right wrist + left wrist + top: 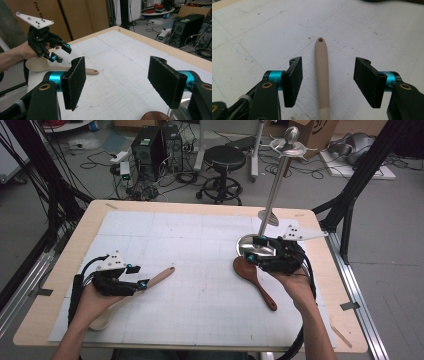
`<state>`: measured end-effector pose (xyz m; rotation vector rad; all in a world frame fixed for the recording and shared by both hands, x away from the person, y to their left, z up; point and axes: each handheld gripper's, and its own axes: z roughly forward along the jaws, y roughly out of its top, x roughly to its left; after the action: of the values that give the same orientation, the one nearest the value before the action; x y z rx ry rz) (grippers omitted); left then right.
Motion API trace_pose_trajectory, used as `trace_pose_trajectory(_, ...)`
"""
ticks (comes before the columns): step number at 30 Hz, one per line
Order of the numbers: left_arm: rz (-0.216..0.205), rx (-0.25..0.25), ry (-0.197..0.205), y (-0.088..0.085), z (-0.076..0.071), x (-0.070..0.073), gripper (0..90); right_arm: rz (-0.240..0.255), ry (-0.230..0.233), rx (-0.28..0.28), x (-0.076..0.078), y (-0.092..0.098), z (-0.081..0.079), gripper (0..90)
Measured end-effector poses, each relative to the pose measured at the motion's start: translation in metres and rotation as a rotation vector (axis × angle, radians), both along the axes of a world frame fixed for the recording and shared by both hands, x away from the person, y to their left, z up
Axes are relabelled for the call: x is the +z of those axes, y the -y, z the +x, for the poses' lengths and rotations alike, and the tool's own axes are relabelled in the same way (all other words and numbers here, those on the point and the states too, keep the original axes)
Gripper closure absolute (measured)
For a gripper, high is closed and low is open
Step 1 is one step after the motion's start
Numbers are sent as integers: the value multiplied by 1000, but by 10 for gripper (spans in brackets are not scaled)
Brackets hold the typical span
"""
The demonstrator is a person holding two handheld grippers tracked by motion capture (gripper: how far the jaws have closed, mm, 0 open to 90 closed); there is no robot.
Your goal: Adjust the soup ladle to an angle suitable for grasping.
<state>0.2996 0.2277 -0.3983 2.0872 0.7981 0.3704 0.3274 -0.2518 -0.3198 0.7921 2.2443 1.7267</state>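
A pale beige wooden spoon [159, 278] lies on the white mat, bowl toward the near left edge. My left gripper [138, 276] straddles its handle [322, 72] with both pads apart from the wood, so it is open. A dark brown wooden spoon [254, 279] lies at the right, bowl beside the round base of a tall metal stand [274, 190]. My right gripper [254, 251] hovers over that base and the brown bowl [154, 116], jaws open with nothing between them [120, 85]. In the right gripper view the left gripper [58, 53] and the beige spoon [37, 65] show farther off.
The white gridded mat [200, 270] covers most of the light wooden table [90, 215]. The stand's pole leans up toward a hooked top far right. Beyond the table stand a black stool [225, 160], computer towers [150, 145], cables and cardboard boxes.
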Motion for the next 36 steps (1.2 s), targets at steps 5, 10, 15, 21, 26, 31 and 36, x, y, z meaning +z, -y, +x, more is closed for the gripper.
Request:
trace_pose_trajectory(5, 30, 8, -17, 3, 5, -5, 441, -2, -8, -6, -5, 3, -3, 289)
trace_pose_trajectory(10, 48, 11, -33, 6, 11, -9, 464, -4, -5, -14, -8, 6, -6, 279)
trace_pose_trajectory(15, 59, 6, -46, 9, 13, -13, 484, -11, -9, -18, -11, 7, -9, 272)
trace_pose_trajectory(21, 107, 5, -67, 11, 17, -19, 514, -25, -5, -17, -14, 6, -11, 265)
trace_pose_trajectory(26, 132, 1, -80, 13, 18, -21, 550, -28, -6, -19, -17, 6, -12, 260)
trace_pose_trajectory(31, 148, -8, -97, 14, 19, -23, 580, -25, -4, -18, -16, 7, -13, 260)
trace_pose_trajectory(36, 155, -21, -109, 15, 21, -25, 603, -26, -4, -15, -16, 6, -13, 261)
